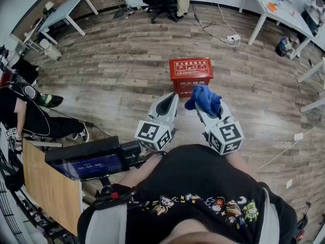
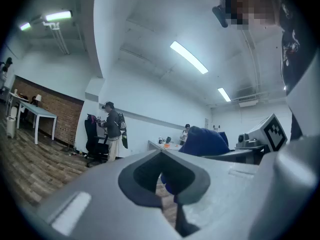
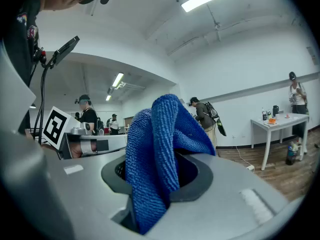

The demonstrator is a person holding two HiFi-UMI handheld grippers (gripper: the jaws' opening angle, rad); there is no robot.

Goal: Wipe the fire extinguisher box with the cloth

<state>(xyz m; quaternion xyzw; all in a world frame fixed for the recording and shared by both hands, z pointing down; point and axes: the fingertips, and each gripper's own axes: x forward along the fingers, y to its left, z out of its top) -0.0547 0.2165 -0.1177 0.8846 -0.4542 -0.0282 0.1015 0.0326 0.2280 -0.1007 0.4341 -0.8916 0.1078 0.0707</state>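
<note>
The red fire extinguisher box (image 1: 190, 74) stands on the wooden floor ahead of me, with white print on its lid and front. Both grippers are held up at chest height, short of the box and above it. My right gripper (image 1: 201, 105) is shut on a blue cloth (image 1: 204, 99), which bunches up out of the jaws (image 3: 161, 151). My left gripper (image 1: 169, 99) is shut with nothing in it; its jaws meet along a thin seam (image 2: 167, 201). In the left gripper view the blue cloth (image 2: 202, 141) shows just to the right.
A screen on a stand (image 1: 86, 161) is close at my left, beside a wooden panel (image 1: 48, 184). A seated person (image 1: 28, 113) is at far left. White tables (image 1: 271, 6) stand at the back right, a power strip (image 1: 233, 38) with cable lies beyond the box.
</note>
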